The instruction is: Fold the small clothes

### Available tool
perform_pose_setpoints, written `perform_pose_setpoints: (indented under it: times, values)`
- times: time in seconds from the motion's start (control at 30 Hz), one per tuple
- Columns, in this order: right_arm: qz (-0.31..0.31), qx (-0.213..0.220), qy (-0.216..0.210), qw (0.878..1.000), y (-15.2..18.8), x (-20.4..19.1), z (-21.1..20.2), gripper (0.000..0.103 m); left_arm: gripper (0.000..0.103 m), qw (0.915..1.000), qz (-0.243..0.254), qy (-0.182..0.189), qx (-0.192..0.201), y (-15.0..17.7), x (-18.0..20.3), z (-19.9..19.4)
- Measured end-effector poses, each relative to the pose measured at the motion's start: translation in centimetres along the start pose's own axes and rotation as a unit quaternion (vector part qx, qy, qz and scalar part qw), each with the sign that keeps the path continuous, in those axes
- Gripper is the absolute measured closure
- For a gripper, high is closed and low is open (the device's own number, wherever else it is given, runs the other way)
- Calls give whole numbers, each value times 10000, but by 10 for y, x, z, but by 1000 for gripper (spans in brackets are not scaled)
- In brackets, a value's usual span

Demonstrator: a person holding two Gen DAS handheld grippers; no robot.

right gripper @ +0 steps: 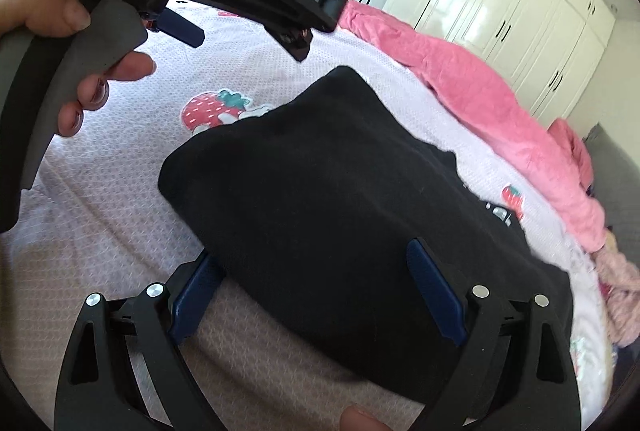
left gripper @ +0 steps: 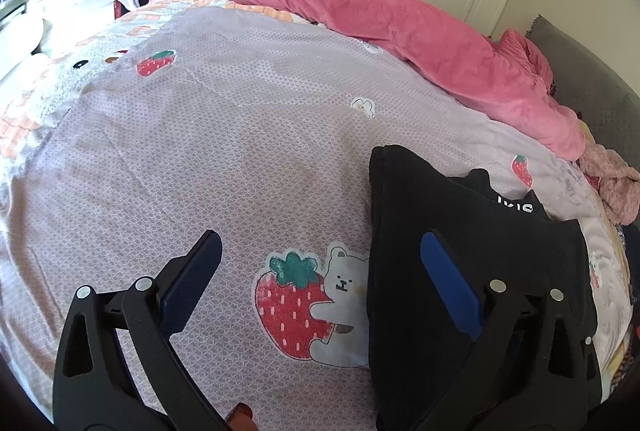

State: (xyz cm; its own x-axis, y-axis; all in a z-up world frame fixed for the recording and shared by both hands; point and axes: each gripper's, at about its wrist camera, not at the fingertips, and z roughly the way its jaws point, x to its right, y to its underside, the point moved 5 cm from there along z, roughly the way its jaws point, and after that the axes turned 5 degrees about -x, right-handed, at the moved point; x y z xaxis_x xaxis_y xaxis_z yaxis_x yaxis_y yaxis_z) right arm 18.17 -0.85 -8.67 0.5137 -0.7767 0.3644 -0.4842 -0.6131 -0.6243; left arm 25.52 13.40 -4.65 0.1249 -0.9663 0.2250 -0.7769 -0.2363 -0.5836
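Hovering over a folded black garment (right gripper: 320,191) on a lilac bedsheet (left gripper: 224,151), both grippers stand spread wide.

In its own view the left gripper (left gripper: 320,283) gapes with nothing between its blue pads (left gripper: 450,287); the garment's edge lies under the pad at four o'clock, though contact cannot be told. The right gripper (right gripper: 316,295) is also wide apart, the garment's near edge lying between its fingers without being pinched. A hand (right gripper: 60,43) at ten o'clock grips the left tool's grey handle (right gripper: 80,43). White letters on the garment at three o'clock are partly hidden and unreadable, as is the embossed writing on the tool body. A pink quilt (left gripper: 400,23) lies at one o'clock.
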Motion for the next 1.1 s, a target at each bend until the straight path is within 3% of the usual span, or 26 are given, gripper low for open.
perform_pose_setpoints:
  times: [0.23,0.27,0.33,0.37,0.47,0.57,0.67,0.83,0.87,0.93,1.1]
  values:
    - [89,145,-20,9999,-9,6,2,19,10,9999,-22,89,-102,-1,3,10]
    - [126,185,-72,9997,-9,7,1,26,10,9999,-25,108,-115,-1,4,11]
    - [202,217,-305,9991,-10,8,-1,53,10,9997,-60,182,-150,-2,6,14]
    - [270,246,-407,9985,-10,8,-2,72,10,9993,-111,286,-192,-3,7,17]
    - [653,403,-717,9945,-9,20,-8,90,10,9957,-316,778,-378,-3,11,25]
    - [1197,468,-1198,9844,-7,36,-10,93,10,9861,-560,1420,-658,-1,17,36]
    - [1465,514,-1479,9767,-4,45,-11,93,10,9785,-676,1761,-828,3,24,44]
    - [1593,663,-1587,9721,-4,51,-18,94,11,9738,-701,1950,-940,6,36,53]
    - [1604,678,-1604,9716,-4,52,-17,94,14,9728,-709,1991,-947,6,38,55]
    - [1628,709,-1631,9705,-4,55,-18,94,32,9704,-756,2075,-973,7,41,59]
    - [1651,767,-1655,9693,-1,54,-24,94,71,9524,-1024,2663,-1074,11,53,66]
